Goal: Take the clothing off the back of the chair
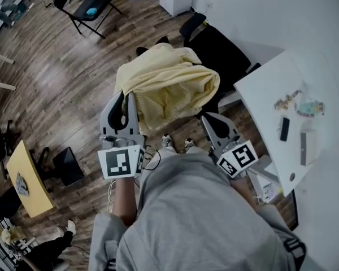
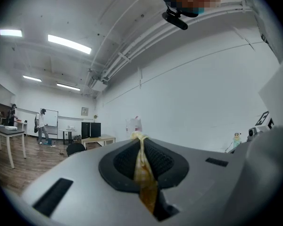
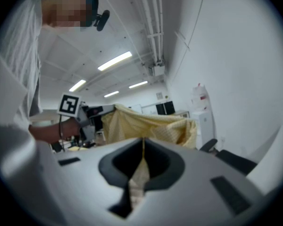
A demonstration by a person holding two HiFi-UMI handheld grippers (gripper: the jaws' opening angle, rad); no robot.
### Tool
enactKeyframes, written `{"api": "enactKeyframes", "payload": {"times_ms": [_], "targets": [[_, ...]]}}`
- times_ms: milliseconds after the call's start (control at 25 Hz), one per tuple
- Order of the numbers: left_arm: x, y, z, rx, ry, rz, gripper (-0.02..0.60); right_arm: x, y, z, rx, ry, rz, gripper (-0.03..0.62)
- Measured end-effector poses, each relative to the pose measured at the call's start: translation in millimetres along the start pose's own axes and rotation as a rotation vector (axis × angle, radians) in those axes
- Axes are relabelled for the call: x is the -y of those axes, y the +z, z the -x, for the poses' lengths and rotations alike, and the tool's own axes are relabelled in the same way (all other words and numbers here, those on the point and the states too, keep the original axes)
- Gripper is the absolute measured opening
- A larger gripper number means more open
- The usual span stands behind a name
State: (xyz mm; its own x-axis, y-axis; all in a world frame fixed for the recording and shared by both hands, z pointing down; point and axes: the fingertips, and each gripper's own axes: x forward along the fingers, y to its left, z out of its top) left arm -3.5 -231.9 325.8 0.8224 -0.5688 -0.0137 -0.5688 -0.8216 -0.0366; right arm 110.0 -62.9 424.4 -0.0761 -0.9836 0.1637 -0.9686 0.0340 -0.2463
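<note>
Yellow garment [image 1: 166, 86] held up at centre of the head view, left gripper [image 1: 128, 103] clamped on its left edge, right gripper [image 1: 208, 120] pinching its right edge, black chair [image 1: 223, 52] just behind, white table [image 1: 265, 95] close at right, folding chair [image 1: 85, 7] upper left

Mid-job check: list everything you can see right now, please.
garment: one, yellow, held up at centre
office chair: one, black, behind the garment
table: one, white, at right
phone: one, dark, on the table
folding chair: one, black, top left
small table: one, yellow, lower left
left gripper: one, grey, shut on the garment
right gripper: one, grey, shut on the garment
</note>
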Motion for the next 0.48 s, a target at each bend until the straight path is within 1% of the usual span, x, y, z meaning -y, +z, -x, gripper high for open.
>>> {"api": "enactKeyframes", "payload": {"times_ms": [480], "targets": [[-5, 4, 24, 0.002, 0.079, -0.001, 0.055, -9, -1, 4, -0.018, 0.064, 0.008, 0.035]]}}
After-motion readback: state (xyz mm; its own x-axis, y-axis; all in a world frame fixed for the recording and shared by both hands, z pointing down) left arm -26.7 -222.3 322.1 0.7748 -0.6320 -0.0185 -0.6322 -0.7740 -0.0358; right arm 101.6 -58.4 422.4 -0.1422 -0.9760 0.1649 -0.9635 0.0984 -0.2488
